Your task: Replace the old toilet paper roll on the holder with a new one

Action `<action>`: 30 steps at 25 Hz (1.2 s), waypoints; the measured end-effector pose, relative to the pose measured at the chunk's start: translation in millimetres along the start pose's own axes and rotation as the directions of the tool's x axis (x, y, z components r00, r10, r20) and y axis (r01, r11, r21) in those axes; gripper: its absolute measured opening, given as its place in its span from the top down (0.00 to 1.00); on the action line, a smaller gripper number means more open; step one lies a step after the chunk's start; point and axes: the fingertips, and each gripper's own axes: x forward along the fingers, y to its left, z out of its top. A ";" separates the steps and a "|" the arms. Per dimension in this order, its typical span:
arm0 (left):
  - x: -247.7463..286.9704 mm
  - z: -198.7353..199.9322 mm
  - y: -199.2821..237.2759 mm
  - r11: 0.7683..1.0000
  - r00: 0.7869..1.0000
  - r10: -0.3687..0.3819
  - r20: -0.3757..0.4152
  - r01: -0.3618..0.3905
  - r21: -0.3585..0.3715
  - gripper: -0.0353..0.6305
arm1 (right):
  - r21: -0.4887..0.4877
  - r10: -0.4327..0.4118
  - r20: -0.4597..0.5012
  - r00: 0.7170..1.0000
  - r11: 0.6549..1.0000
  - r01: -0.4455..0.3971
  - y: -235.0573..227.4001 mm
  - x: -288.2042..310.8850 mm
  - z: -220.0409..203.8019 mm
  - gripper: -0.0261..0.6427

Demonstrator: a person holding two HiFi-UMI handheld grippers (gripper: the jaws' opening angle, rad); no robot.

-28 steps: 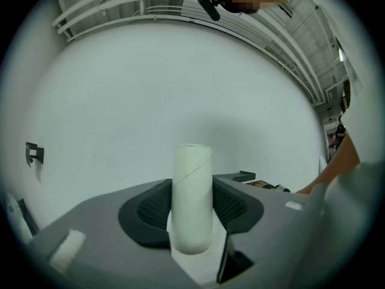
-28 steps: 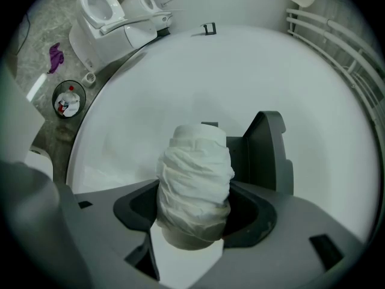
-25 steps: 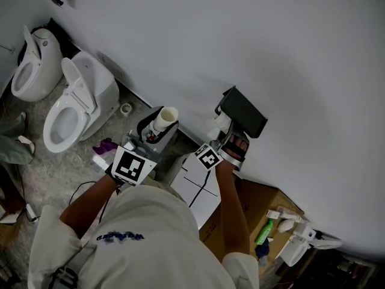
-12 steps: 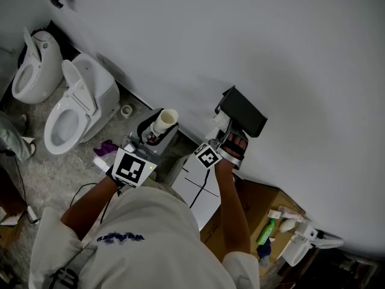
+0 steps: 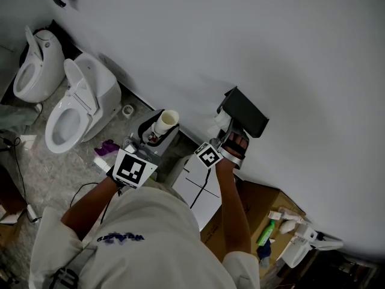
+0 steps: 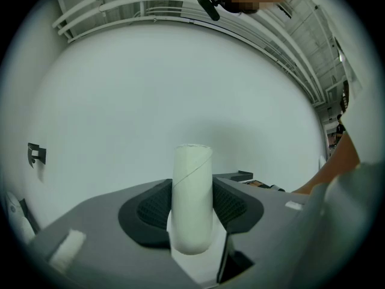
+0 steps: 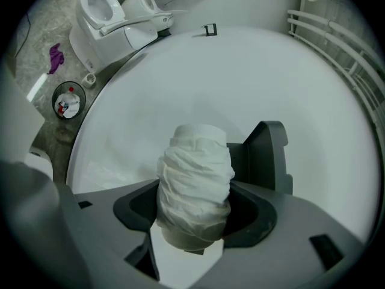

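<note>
Seating the new roll (image 7: 195, 179) looks like the step in hand. The right claw (image 7: 195, 212) should squeeze lightly so the soft paper isn't crushed, line the roll's bore up with the black holder (image 7: 267, 155) just behind it on the wall (image 7: 240, 71), then slide it on.

Right claw: fairly wide, pads pressed on the new roll.

Left claw (image 6: 192, 208): narrower, clamped on the bare old roll (image 6: 192, 185), which stands up between the pads, apart from the holder.

White short-sleeved shirt (image 5: 150, 233) with blue print; grey, black-padded left hand-held gripper (image 6: 192, 206) and right hand-held gripper (image 7: 195, 212)
</note>
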 end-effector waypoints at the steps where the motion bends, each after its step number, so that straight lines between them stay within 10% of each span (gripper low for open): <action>1: -0.5 -0.3 0.0 1.000 1.000 0.001 -0.002 -0.001 -0.001 0.65 | 0.000 0.000 0.001 1.000 1.000 0.000 -0.4 0.5 0.2 0.50; 20: -26.9 -3.1 -15.4 0.998 0.997 -0.049 -0.066 0.051 0.027 0.65 | 0.001 0.031 -0.006 0.999 1.000 -0.031 2.9 -7.2 17.7 0.50; 30: -33.1 19.5 -32.8 0.988 0.990 -0.132 -0.050 0.135 0.071 0.65 | 0.059 0.131 0.017 0.991 0.989 -0.132 29.3 -45.8 33.5 0.31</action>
